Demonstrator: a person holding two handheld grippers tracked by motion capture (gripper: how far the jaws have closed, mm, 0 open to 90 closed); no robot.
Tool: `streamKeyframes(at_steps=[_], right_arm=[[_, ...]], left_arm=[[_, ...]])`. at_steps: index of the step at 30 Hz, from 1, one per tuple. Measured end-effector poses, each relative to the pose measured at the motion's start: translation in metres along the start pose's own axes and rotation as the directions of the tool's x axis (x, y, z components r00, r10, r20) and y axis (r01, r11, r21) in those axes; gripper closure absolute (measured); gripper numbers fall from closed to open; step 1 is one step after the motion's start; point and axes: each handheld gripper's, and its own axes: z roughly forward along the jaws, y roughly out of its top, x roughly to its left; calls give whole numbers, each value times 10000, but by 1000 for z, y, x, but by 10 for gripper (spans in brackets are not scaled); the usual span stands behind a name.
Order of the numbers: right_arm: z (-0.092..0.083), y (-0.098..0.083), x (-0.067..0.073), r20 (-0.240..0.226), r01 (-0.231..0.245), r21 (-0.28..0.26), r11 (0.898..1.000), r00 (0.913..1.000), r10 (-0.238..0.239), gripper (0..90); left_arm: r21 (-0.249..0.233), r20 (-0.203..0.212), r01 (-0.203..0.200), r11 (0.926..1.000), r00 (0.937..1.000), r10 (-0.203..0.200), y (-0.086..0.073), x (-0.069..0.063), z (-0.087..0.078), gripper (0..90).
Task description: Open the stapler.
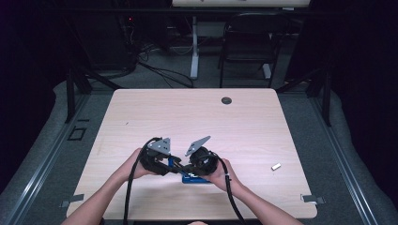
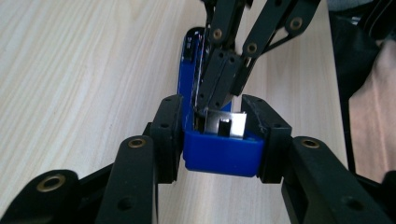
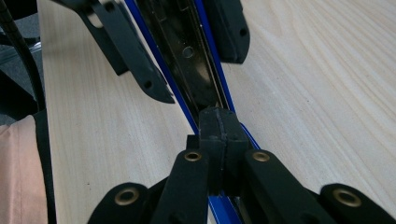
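Observation:
A blue stapler (image 1: 193,178) lies opened on the wooden table (image 1: 197,122) near its front edge, between both hands. My left gripper (image 2: 212,103) is shut on the stapler's blue rear end (image 2: 222,154), one pad on each side. A silver metal piece (image 2: 232,124) shows inside that end. My right gripper (image 3: 218,122) is shut, its joined tips resting in the stapler's dark metal channel (image 3: 187,51). In the left gripper view the right gripper (image 2: 206,108) reaches down to the silver piece. The left gripper's fingers (image 3: 135,56) flank the channel in the right gripper view.
A small silver strip (image 1: 276,166) lies on the table to the right of the hands. A black round grommet (image 1: 226,100) sits near the far edge. Behind the table stand a dark chair (image 1: 248,42) and cables on the floor.

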Motion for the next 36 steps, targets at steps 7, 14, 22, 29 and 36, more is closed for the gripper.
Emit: streamKeyframes(at_steps=[7, 14, 22, 29, 36], right_arm=[[0, 0, -1, 45, 33, 33, 10000, 10000, -33, 900], [0, 0, -1, 47, 61, 53, 10000, 10000, -61, 900], [1, -1, 0, 49, -2, 36, 10000, 10000, 2, 900], [-1, -2, -2, 74, -8, 143, 9999, 10000, 7, 900], [-23, -8, -16, 494, -188, 360, 9992, 9986, 170, 896]], left_arm=[[-593, -278, 71, 9982, 9996, -87, 3, -3, -10, 619], [-1111, -224, 177, 9936, 9995, -203, 6, -4, -15, 660], [-627, -155, 234, 9978, 9996, -244, 4, -2, -15, 681], [-698, -92, 284, 9972, 9995, -291, 2, -1, -14, 682], [-624, -115, 228, 9978, 9997, -235, 2, -1, -14, 684]])
